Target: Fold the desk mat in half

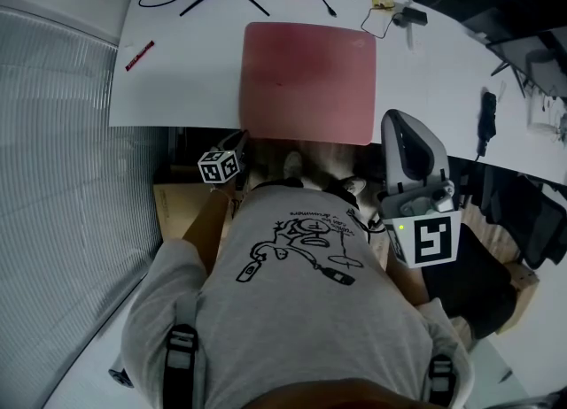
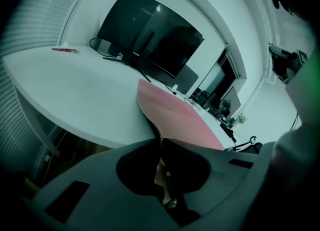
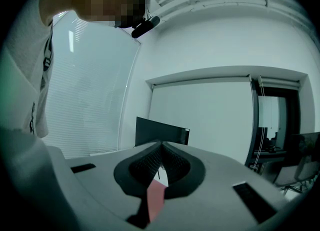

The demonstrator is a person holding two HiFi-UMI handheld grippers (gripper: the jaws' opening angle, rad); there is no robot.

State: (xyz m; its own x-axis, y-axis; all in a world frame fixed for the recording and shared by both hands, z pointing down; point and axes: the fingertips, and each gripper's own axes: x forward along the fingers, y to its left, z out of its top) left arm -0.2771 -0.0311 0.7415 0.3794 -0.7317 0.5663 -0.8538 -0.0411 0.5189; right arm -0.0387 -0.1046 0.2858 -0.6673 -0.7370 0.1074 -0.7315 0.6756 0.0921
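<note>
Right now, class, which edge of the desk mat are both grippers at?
The near edge of the desk mat, closest to the person: left gripper pinches one corner, right gripper the other.

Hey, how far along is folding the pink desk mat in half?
Nothing is folded yet: the desk mat lies flat on the desk. In hand: the left gripper is shut on the mat's near left corner. The right gripper, jaws together, seems to hold nothing. Left: grip the near right corner, lift, and carry the near edge to the far edge.
</note>
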